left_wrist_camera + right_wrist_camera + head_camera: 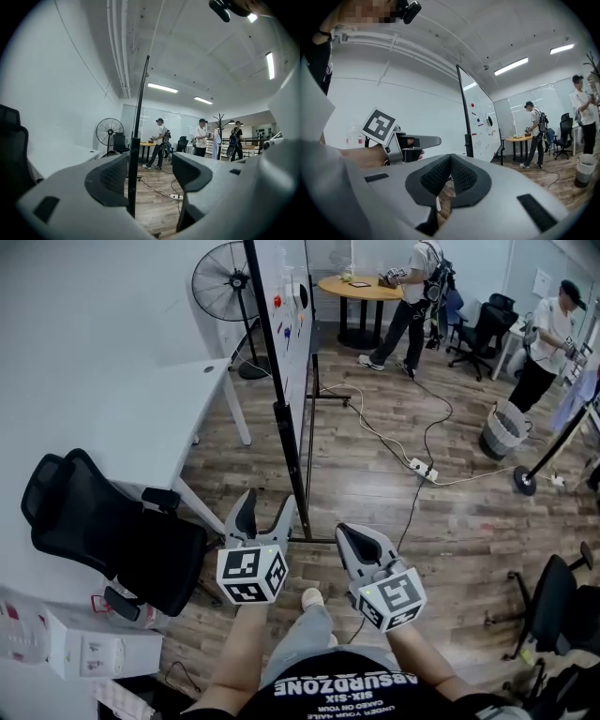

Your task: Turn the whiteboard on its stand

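Observation:
The whiteboard (292, 310) stands edge-on on its black stand (298, 488), just ahead of me in the head view. My left gripper (266, 502) is open right at the board's near edge. In the left gripper view the black frame edge (135, 154) rises between the jaws of the left gripper (151, 174), close by the left pad; no pad presses on it. My right gripper (353, 538) is shut and empty, just right of the stand. In the right gripper view the right gripper (450, 176) shows its pads together, with the whiteboard (482, 124) beyond.
A black office chair (112, 531) and a white desk (141, 418) stand left of the board. A fan (225, 282) and a round table (361, 287) are behind. A cable with a power strip (422, 468) crosses the floor. A bin (504, 429) and people are far right.

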The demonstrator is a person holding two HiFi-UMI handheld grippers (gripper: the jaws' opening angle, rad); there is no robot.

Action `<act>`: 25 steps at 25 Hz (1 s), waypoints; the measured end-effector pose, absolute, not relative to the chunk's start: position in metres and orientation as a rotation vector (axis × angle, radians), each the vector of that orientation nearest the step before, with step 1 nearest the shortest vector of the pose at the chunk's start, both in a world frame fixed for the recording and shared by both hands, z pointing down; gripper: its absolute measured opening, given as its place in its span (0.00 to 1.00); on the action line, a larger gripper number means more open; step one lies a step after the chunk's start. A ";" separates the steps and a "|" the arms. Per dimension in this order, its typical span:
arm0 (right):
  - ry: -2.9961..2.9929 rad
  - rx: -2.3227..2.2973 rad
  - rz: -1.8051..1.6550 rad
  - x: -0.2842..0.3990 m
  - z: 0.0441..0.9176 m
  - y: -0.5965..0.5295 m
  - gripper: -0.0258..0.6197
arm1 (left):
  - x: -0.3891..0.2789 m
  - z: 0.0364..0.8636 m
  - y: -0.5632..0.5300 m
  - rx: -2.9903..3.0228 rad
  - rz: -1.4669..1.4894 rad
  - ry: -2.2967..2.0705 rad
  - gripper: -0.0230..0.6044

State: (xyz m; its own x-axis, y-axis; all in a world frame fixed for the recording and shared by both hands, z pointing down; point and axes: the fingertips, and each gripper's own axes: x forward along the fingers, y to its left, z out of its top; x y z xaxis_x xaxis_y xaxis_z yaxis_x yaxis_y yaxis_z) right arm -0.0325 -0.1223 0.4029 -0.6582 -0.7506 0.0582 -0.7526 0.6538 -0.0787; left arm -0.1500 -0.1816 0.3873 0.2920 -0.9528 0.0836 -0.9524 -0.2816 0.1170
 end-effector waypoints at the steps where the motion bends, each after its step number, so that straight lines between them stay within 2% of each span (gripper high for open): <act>1: -2.834 1.287 0.154 -0.034 0.404 -0.129 0.04 | -0.150 0.390 -0.190 2.406 0.003 -1.780 0.49; 25: -2.776 1.301 0.171 -0.060 0.421 -0.281 0.04 | -0.150 0.461 -0.385 2.352 0.192 -1.710 0.55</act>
